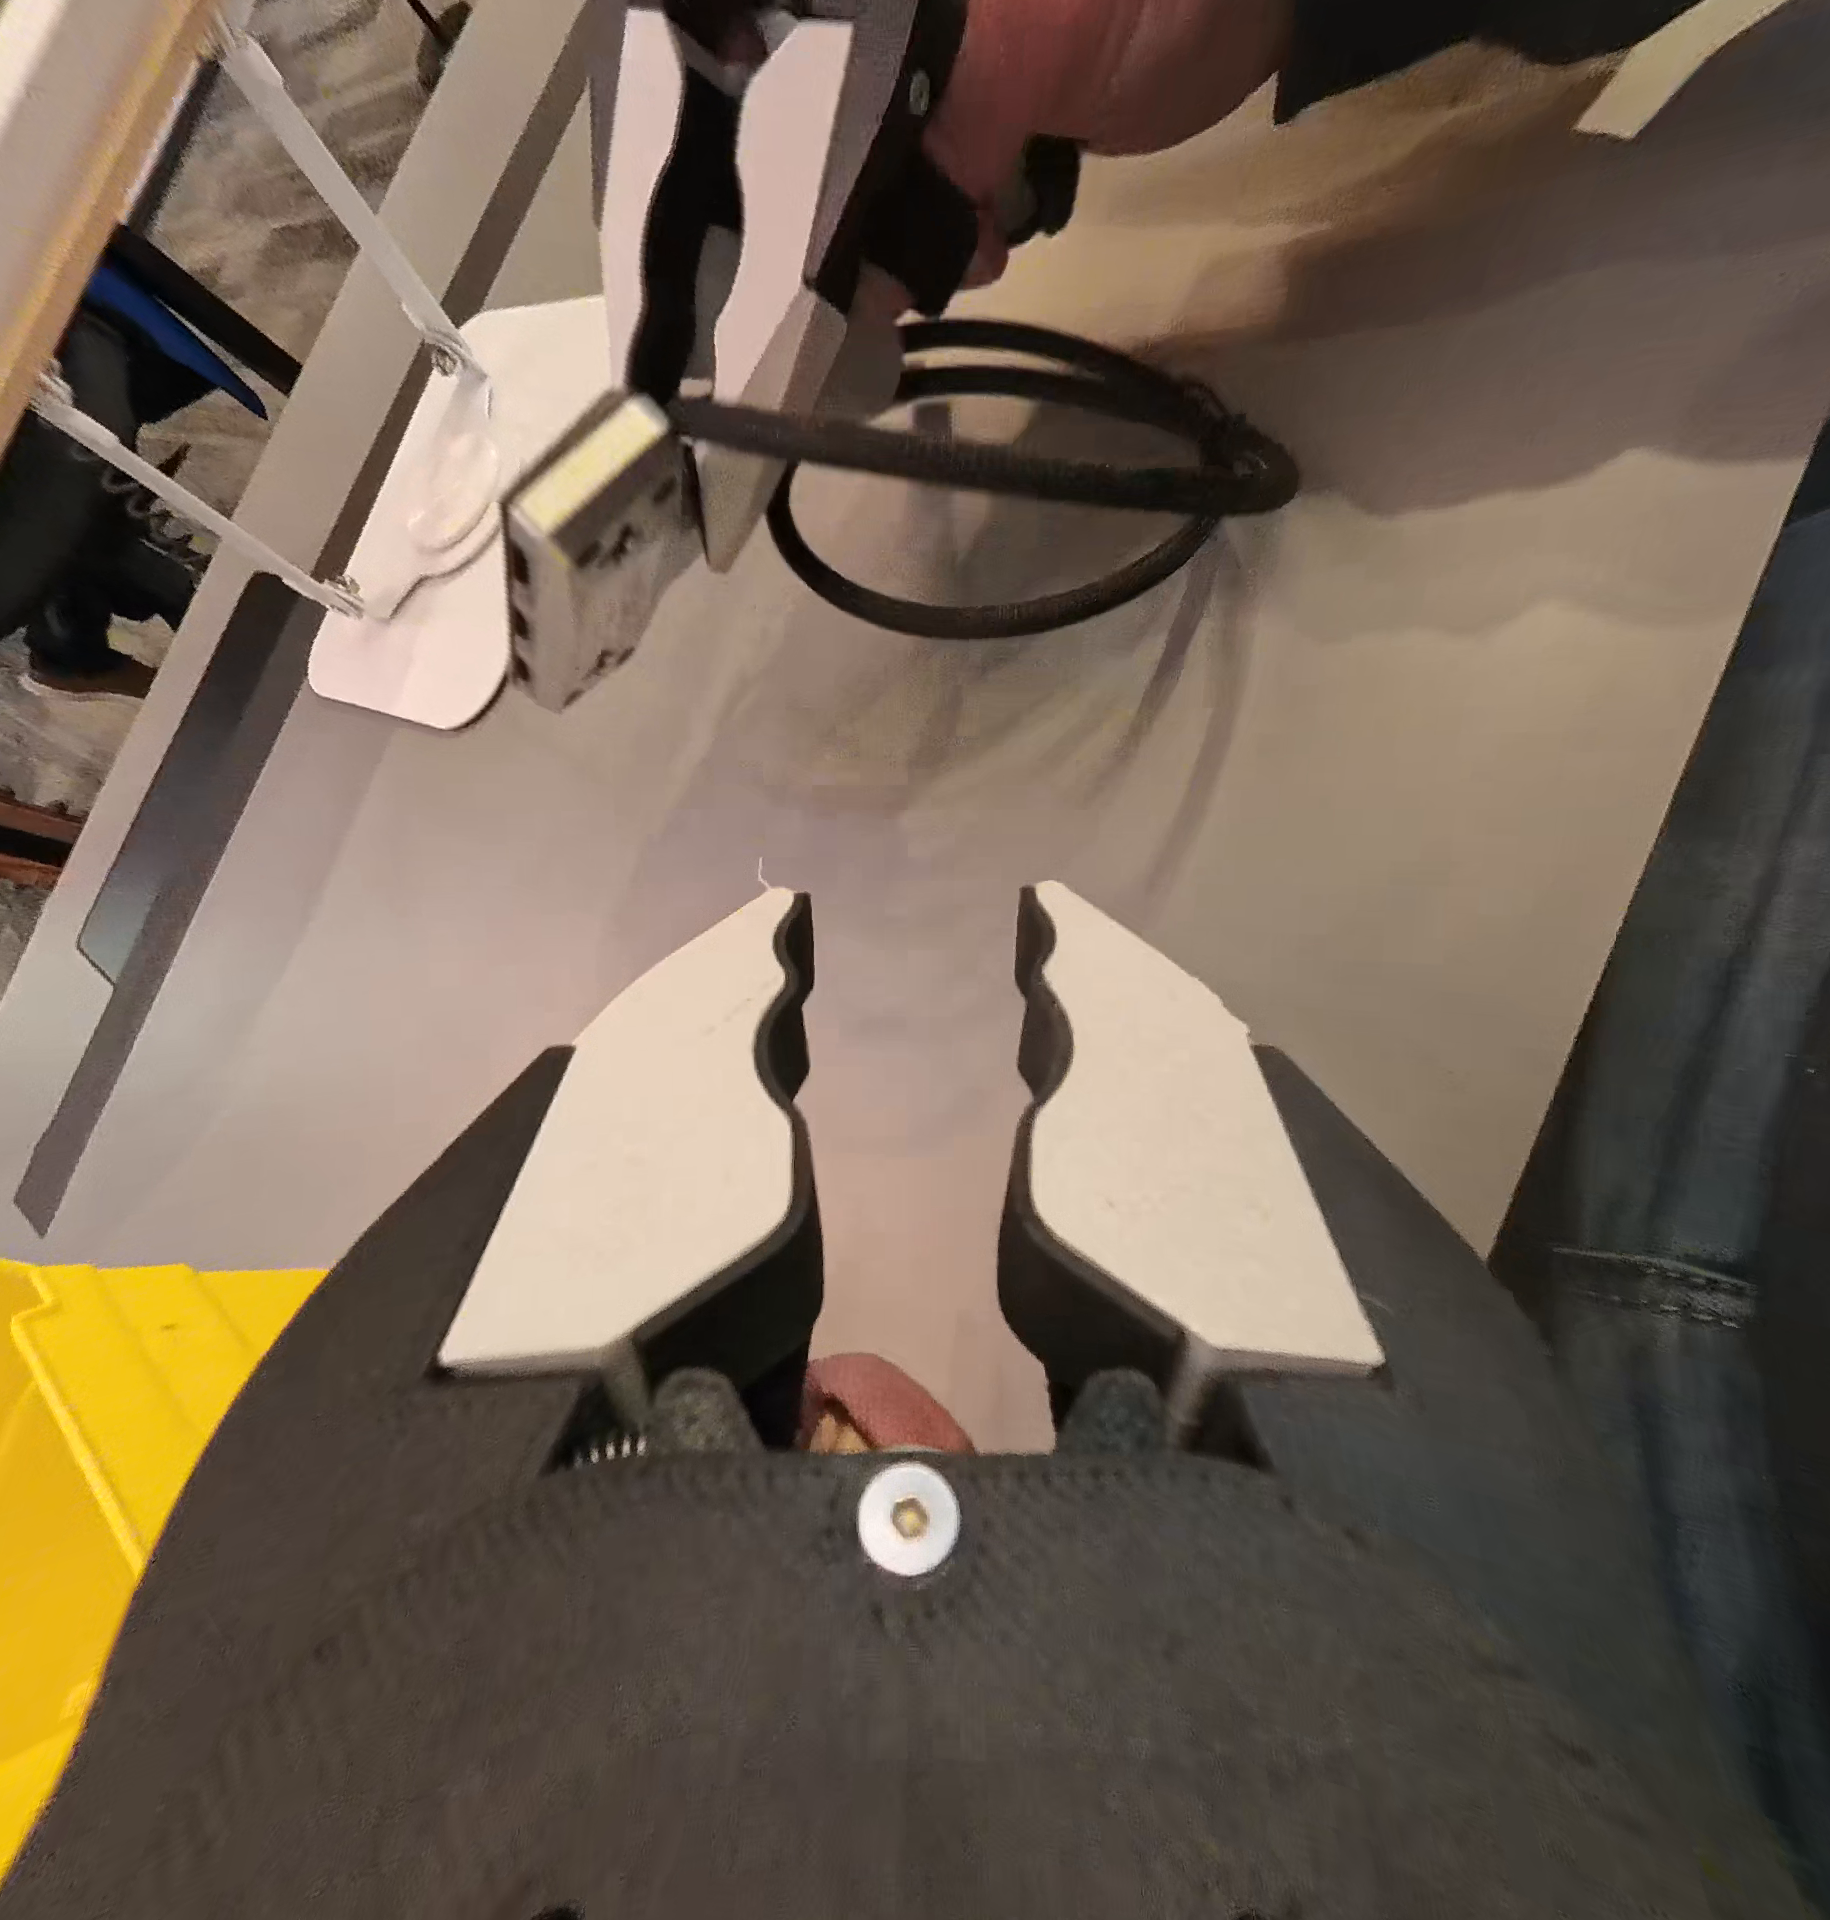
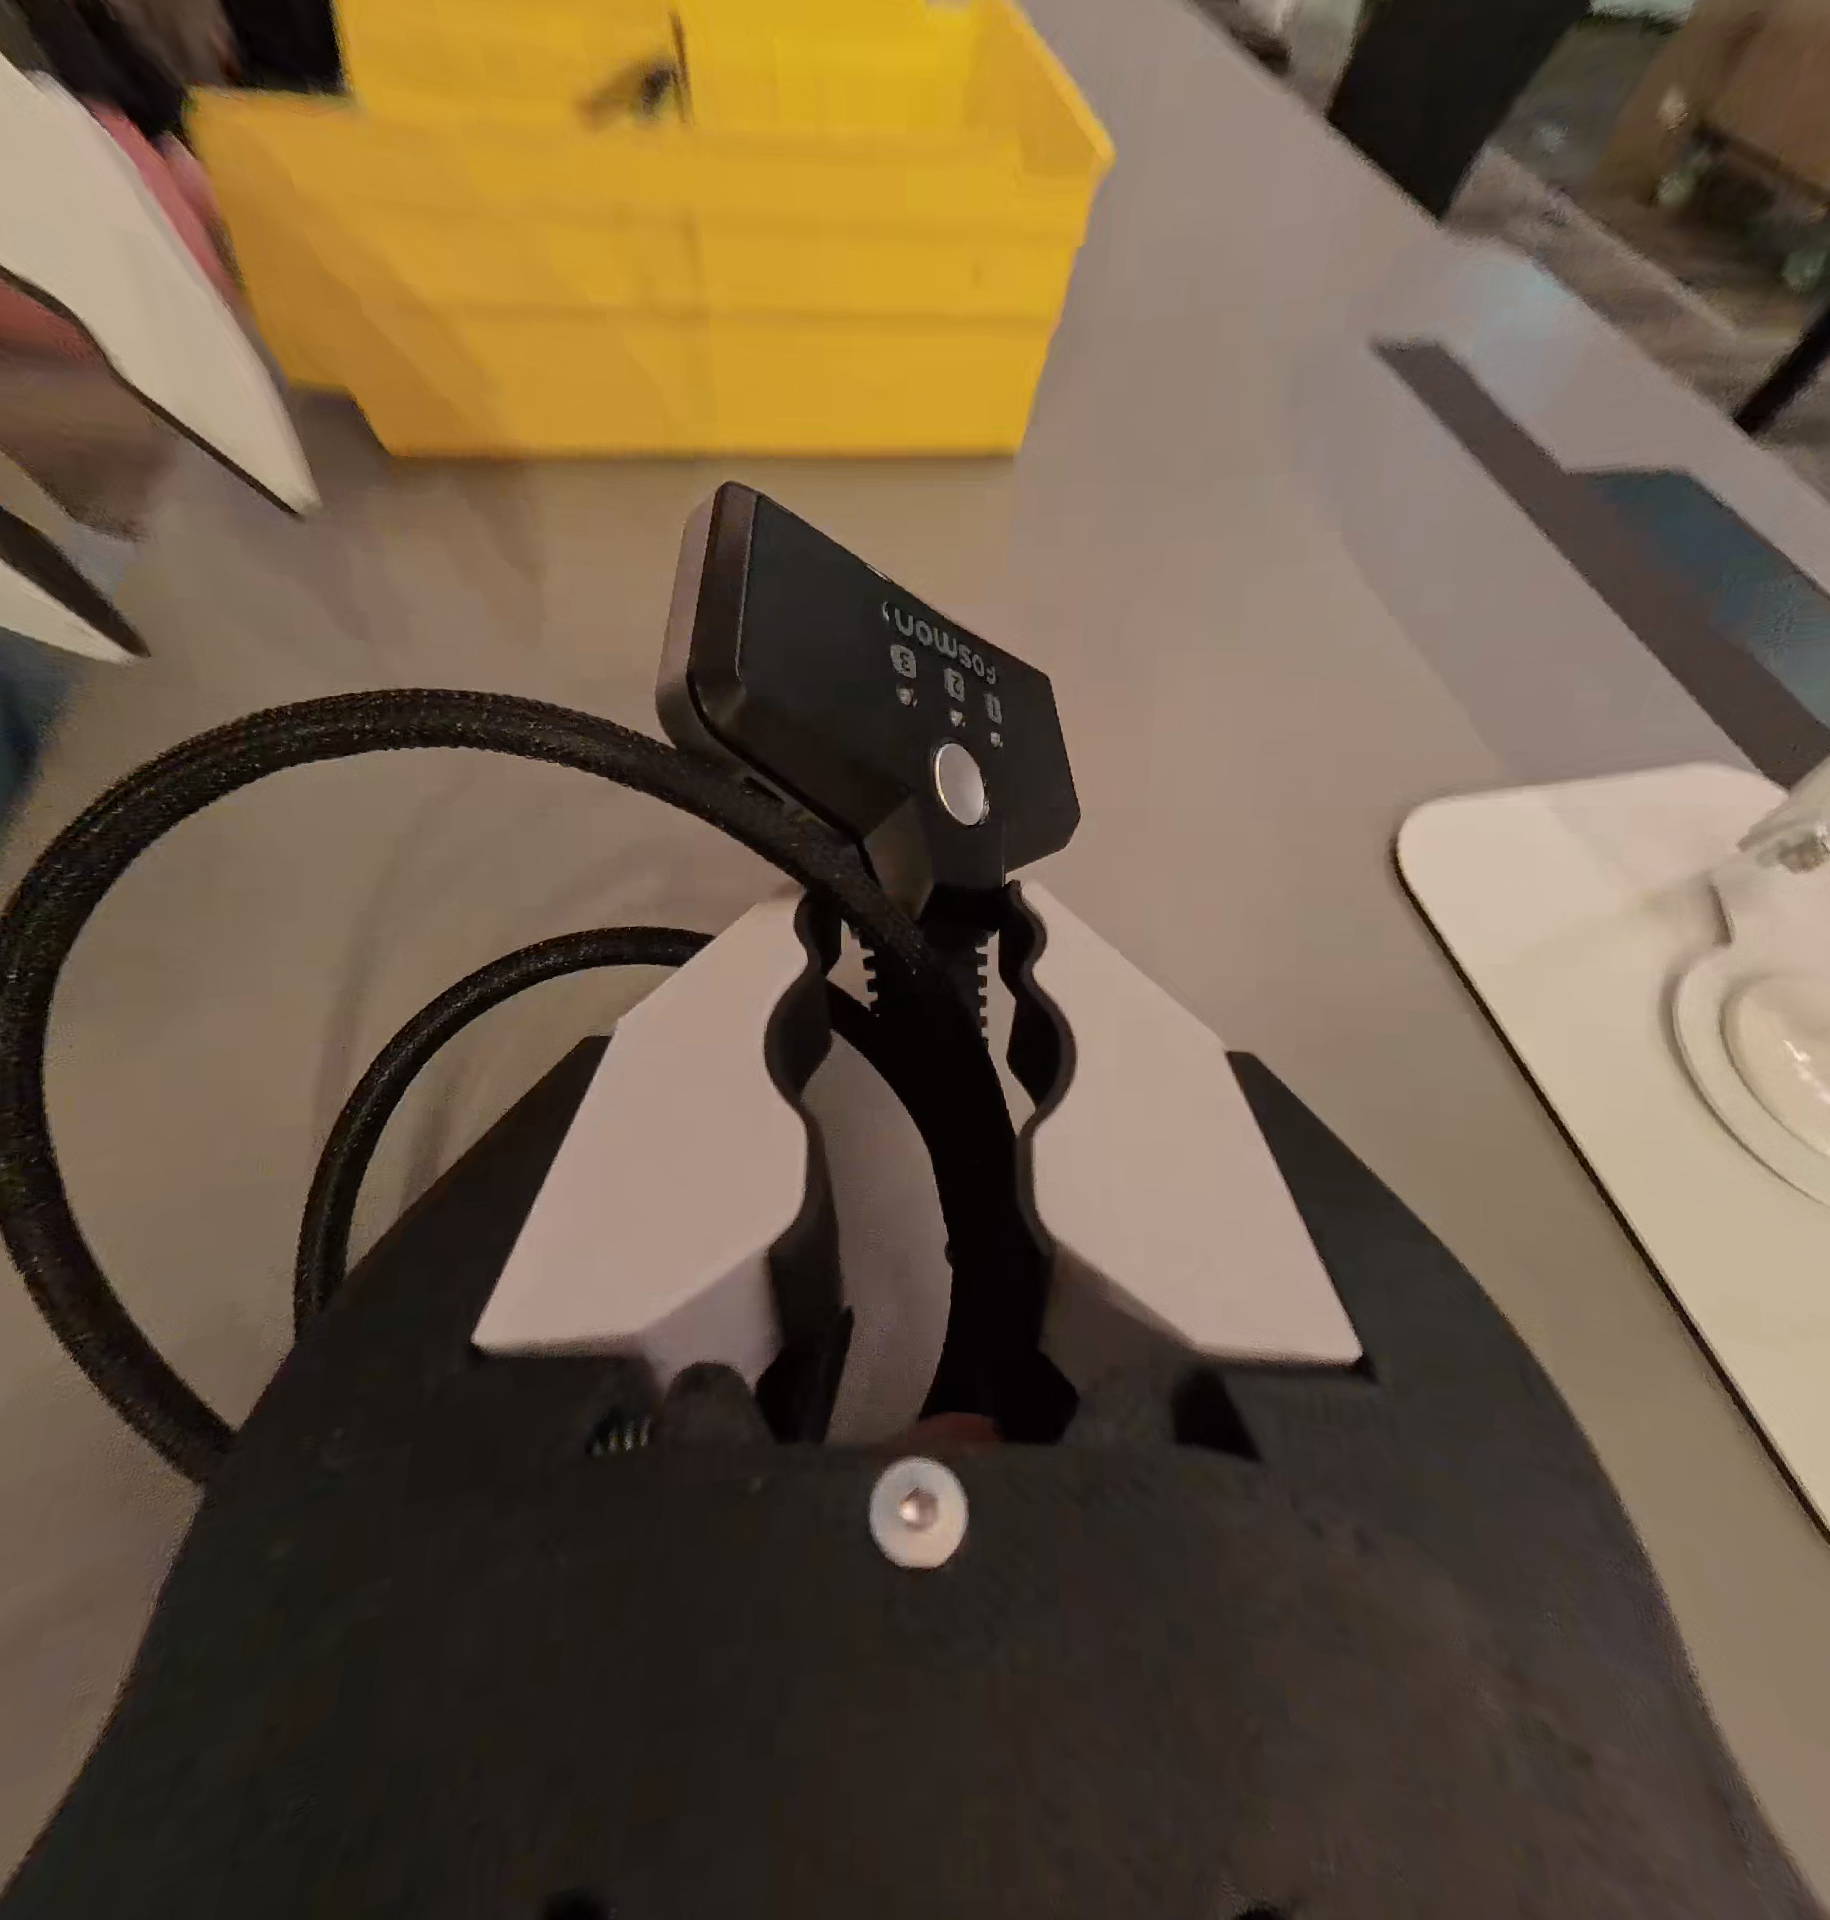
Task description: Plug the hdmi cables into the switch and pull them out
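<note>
Ahead of my left gripper [image 1: 913,940], whose jaws are standing apart, bare grey table [image 1: 890,748] is lying open. The yellow bin [image 1: 69,1455] is crowding its left flank. Farther ahead, the switch [image 1: 589,540], braided cable loops [image 1: 1046,488] and white lamp base [image 1: 423,582] are blocking passage; my right gripper [image 2: 921,914] is occupying that zone.

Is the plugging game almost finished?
Hard to say. The right gripper holds the HDMI switch up by its own black cable. The ports showing on the switch look empty. The left gripper has open jaws holding nothing. Any plugging still lies ahead.
</note>
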Demonstrator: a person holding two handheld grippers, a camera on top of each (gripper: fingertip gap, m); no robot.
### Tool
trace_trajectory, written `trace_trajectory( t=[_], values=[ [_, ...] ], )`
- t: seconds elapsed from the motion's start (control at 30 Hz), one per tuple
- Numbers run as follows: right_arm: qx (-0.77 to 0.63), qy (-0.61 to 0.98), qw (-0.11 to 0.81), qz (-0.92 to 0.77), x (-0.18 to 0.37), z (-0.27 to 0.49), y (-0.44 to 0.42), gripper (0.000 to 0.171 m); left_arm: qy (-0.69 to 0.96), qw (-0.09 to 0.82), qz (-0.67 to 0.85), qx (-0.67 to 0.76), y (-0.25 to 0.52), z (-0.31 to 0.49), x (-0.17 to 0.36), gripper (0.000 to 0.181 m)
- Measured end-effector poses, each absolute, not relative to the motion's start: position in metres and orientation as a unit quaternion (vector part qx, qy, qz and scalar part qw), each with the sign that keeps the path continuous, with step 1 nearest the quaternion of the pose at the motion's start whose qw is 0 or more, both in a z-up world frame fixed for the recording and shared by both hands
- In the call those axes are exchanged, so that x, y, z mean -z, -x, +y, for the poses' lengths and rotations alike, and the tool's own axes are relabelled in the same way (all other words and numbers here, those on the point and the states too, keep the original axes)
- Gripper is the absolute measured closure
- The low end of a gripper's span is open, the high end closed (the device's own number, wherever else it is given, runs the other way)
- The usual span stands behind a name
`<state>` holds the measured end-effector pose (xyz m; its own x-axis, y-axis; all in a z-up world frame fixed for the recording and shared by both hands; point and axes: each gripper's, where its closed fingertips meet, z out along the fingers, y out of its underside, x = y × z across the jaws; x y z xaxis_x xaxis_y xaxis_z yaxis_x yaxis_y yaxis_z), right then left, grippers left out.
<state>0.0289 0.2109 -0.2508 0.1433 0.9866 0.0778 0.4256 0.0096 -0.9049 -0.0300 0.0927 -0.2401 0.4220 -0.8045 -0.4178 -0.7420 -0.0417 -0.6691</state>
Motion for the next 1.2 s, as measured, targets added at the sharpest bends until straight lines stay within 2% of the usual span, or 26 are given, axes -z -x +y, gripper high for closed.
trace_trajectory(
  t=[0.1, 0.33, 0.43, 0.67, 0.8, 0.97, 1.1, 1.2],
  values=[
    [-0.374, 0.594, 0.446, -0.556, 0.230, 0.202, -0.032, 0.142, 0.717, 0.447, 0.534, 0.035, 0.030, 0.092, 0.236, 0.145],
    [-0.388, 0.561, 0.463, -0.566, 0.209, 0.192, -0.037, 0.143, 0.716, 0.447, 0.535, 0.028, 0.035, 0.096, 0.239, 0.145],
    [-0.362, 0.563, 0.464, -0.580, 0.209, 0.193, -0.040, 0.143, 0.711, 0.454, 0.537, 0.029, 0.034, 0.096, 0.236, 0.144],
    [-0.205, 0.609, 0.434, -0.631, 0.238, 0.211, -0.054, 0.143, 0.677, 0.474, 0.563, 0.022, 0.043, 0.091, 0.224, 0.141],
    [-0.137, 0.623, 0.398, -0.659, 0.261, 0.216, -0.063, 0.142, 0.645, 0.481, 0.594, -0.002, 0.091, 0.089, 0.202, 0.140],
    [-0.103, 0.635, 0.372, -0.669, 0.283, 0.218, -0.069, 0.142, 0.718, 0.463, 0.514, -0.069, 0.199, 0.104, 0.173, 0.140],
    [-0.098, 0.645, 0.361, -0.666, 0.291, 0.221, -0.072, 0.142, 0.784, 0.372, 0.486, -0.100, 0.268, 0.099, 0.204, 0.137],
    [-0.088, 0.650, 0.348, -0.670, 0.297, 0.222, -0.076, 0.142, 0.808, 0.310, 0.494, -0.080, 0.289, 0.093, 0.236, 0.139]
  ],
)
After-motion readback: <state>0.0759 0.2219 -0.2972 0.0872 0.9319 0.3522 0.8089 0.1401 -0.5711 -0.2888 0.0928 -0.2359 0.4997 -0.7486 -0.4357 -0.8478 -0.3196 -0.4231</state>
